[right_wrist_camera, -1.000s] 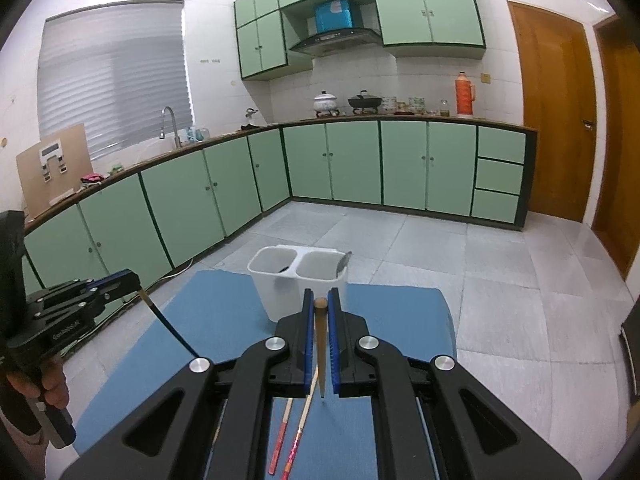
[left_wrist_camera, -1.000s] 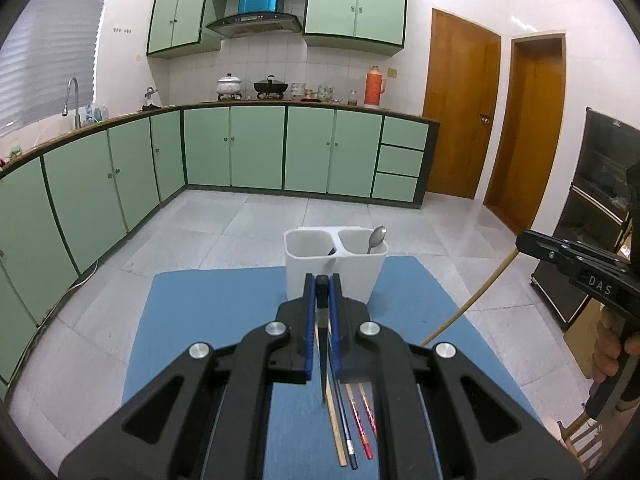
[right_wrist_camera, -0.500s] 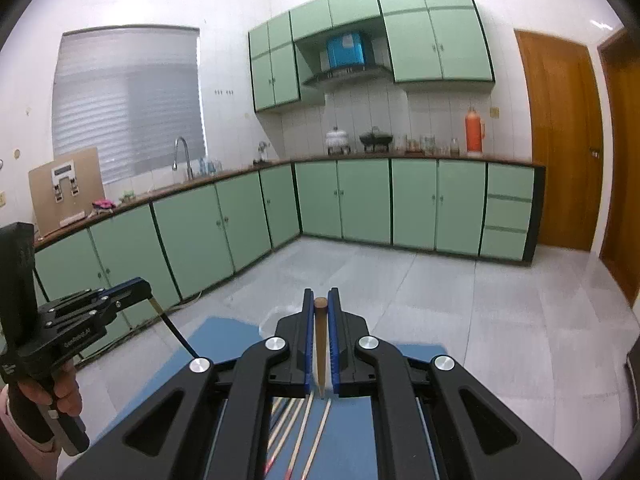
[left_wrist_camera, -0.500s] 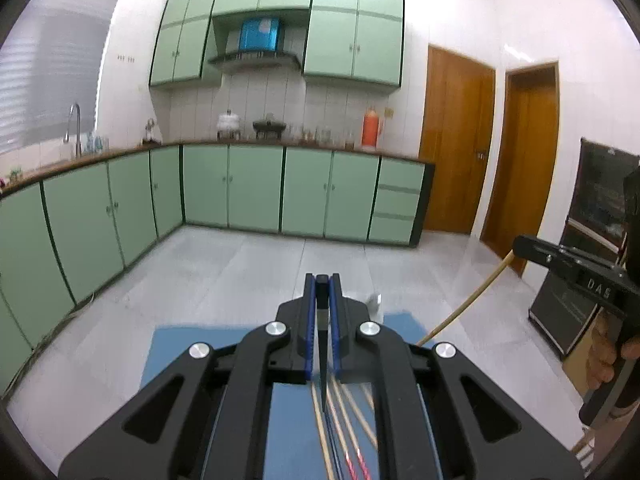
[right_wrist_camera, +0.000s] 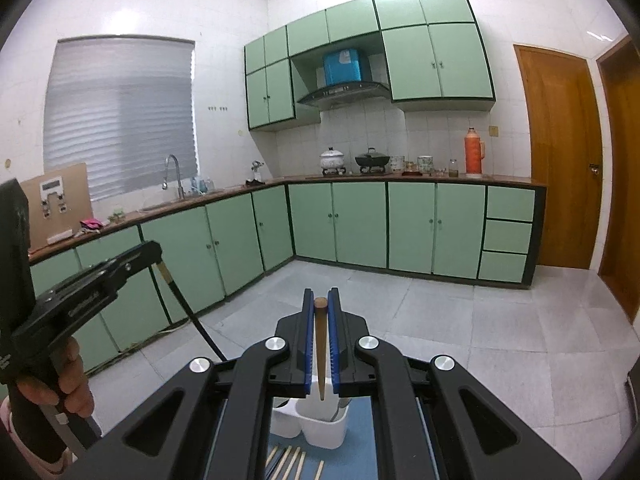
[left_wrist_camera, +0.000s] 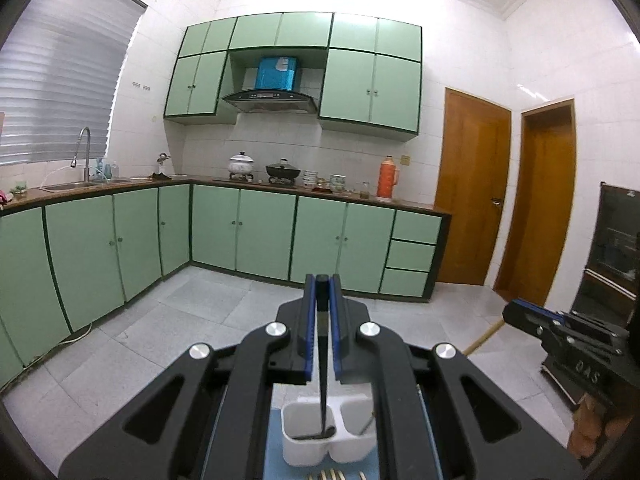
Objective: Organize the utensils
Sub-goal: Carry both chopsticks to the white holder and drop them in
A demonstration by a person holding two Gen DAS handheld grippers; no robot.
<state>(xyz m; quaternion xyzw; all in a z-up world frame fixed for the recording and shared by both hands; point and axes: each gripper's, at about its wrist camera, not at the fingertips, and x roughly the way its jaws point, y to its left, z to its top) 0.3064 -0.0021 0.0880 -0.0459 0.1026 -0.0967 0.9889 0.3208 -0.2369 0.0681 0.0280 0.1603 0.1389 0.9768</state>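
My left gripper (left_wrist_camera: 321, 292) is shut on a black chopstick (left_wrist_camera: 322, 380) whose tip hangs over the left compartment of the white two-compartment holder (left_wrist_camera: 304, 446). My right gripper (right_wrist_camera: 320, 304) is shut on a wooden chopstick (right_wrist_camera: 320, 352) held above the same holder (right_wrist_camera: 324, 428). A spoon handle (left_wrist_camera: 366, 424) leans in the holder's right compartment. Several loose chopsticks (right_wrist_camera: 290, 462) lie on the blue mat (right_wrist_camera: 358, 432) in front of the holder. The right gripper also shows in the left wrist view (left_wrist_camera: 510, 314), and the left gripper in the right wrist view (right_wrist_camera: 154, 254).
Green kitchen cabinets (left_wrist_camera: 264, 236) and a counter run along the far walls. Two wooden doors (left_wrist_camera: 472, 188) stand at the right. A dark cabinet (left_wrist_camera: 612, 256) stands at the far right. The floor is grey tile.
Both grippers have risen and tilted up with their chopsticks. The holder has dropped to the bottom of both views, and the chopstick tips now hang over it.
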